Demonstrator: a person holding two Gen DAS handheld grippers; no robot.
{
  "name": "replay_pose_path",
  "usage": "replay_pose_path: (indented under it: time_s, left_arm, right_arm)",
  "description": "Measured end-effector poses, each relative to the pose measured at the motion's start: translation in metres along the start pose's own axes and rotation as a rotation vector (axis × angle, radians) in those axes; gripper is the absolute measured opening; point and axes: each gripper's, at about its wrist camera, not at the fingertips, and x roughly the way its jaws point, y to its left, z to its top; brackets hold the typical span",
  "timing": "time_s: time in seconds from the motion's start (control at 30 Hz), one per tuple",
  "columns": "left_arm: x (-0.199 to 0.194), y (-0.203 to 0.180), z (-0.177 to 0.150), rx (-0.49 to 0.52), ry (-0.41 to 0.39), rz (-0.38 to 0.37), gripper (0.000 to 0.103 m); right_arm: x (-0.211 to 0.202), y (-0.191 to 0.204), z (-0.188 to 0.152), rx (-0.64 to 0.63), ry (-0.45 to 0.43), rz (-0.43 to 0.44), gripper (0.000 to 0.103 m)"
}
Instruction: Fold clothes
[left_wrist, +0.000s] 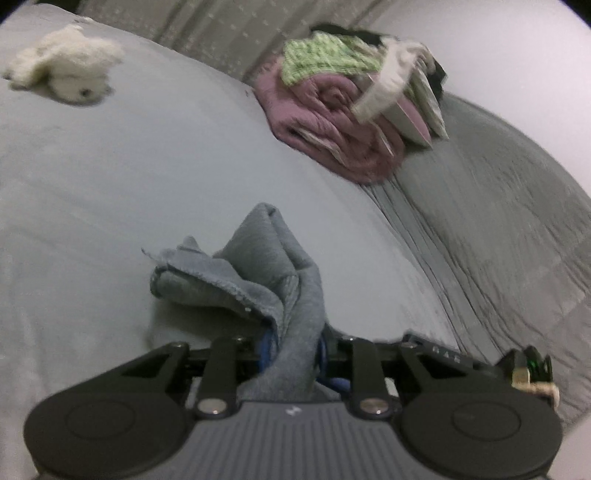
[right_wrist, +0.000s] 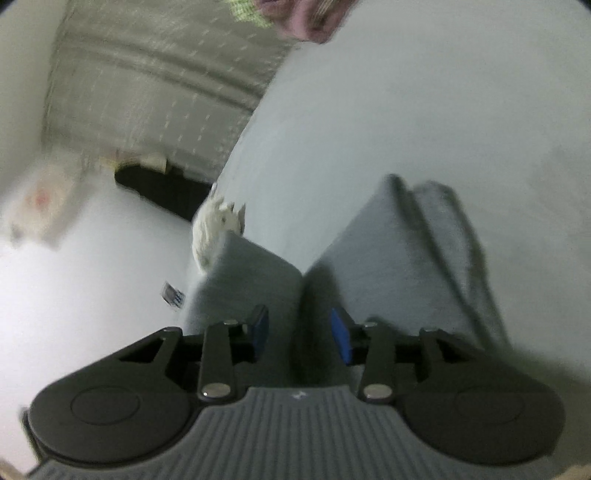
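Both grippers, left gripper (left_wrist: 291, 347) and right gripper (right_wrist: 299, 332), are clamped on bunched grey garment (left_wrist: 258, 273) rising straight ahead of their fingertips over the bed sheet (left_wrist: 110, 184), presumably lifted for folding.

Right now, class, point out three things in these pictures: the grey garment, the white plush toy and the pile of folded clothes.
grey garment (left_wrist: 273, 254): left wrist view, on its raised fold.
white plush toy (left_wrist: 70, 64): left wrist view, on its body.
pile of folded clothes (left_wrist: 332, 110): left wrist view, on the pink bundle.
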Motion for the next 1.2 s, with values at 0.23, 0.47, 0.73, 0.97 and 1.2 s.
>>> replay_pose_path:
  time_s: [0.23, 0.47, 0.73, 0.97, 1.2]
  left_arm:
    - [0.019, 0.0, -0.013, -0.08, 0.104, -0.198, 0.036]
    - [0.001, -0.004, -0.006, -0.039, 0.045, -0.219, 0.036]
    - [0.0, 0.005, -0.025, 0.069, 0.069, -0.129, 0.026]
    - [0.001, 0.0, -0.045, 0.148, 0.093, -0.126, 0.026]
    - [-0.018, 0.004, -0.026, 0.141, 0.021, -0.175, 0.026]
  right_arm:
    - [-0.03, -0.029, 0.015, 0.211, -0.04, 0.043, 0.047]
    - [-0.032, -0.027, 0.014, 0.242, -0.034, 0.059, 0.049]
    - [-0.005, -0.022, 0.024, 0.221, -0.014, 0.055, 0.053]
    - [0.009, 0.002, 0.021, 0.049, -0.018, 0.008, 0.024]
    - [-0.018, -0.004, 0.033, 0.012, -0.07, 0.079, 0.022]
